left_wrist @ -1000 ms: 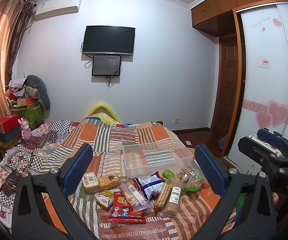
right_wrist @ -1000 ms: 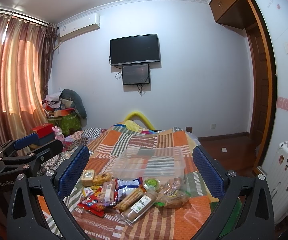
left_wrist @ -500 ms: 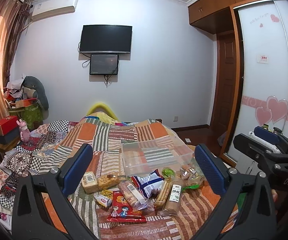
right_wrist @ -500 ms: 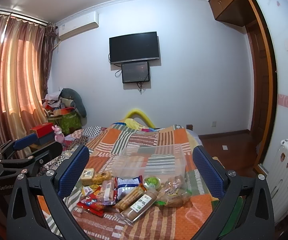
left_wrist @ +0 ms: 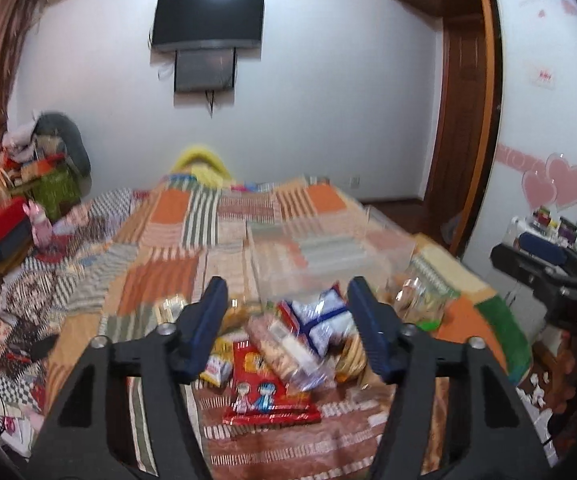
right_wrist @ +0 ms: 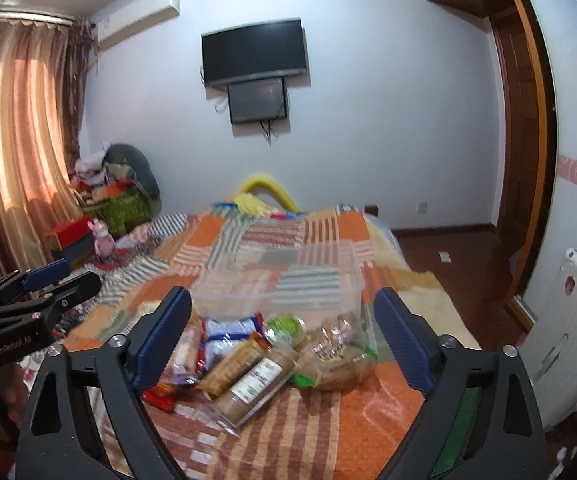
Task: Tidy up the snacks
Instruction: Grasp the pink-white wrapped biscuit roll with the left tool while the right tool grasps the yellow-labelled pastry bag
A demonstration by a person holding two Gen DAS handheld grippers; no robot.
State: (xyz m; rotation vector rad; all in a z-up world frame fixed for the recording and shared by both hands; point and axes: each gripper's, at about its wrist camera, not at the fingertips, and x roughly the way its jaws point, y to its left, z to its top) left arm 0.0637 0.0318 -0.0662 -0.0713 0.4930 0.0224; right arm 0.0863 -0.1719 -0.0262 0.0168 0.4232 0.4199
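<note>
A pile of snack packets lies on the patchwork bedspread [left_wrist: 160, 276] in front of a clear plastic bin [left_wrist: 328, 256], which also shows in the right wrist view [right_wrist: 284, 284]. The pile has a red cartoon packet [left_wrist: 266, 396], a blue-white bag [left_wrist: 320, 320], a clear biscuit sleeve [left_wrist: 284, 348], brown cracker tubes [right_wrist: 256, 380] and a green-lidded cup [right_wrist: 286, 326]. My left gripper [left_wrist: 288, 312] is open above the pile, jaws partly narrowed, holding nothing. My right gripper [right_wrist: 282, 324] is open and empty above the packets.
The bed's right edge drops to a wooden floor [right_wrist: 468, 256]. A white cabinet [right_wrist: 568, 328] stands at the right. A bedside stand with a red box [left_wrist: 4, 220] and pink toy [left_wrist: 38, 220] is at the left. A TV [left_wrist: 208, 20] hangs on the far wall.
Both grippers have moved forward and down toward the snack pile. The left gripper's jaws have narrowed; the right gripper's jaws have narrowed a little.
</note>
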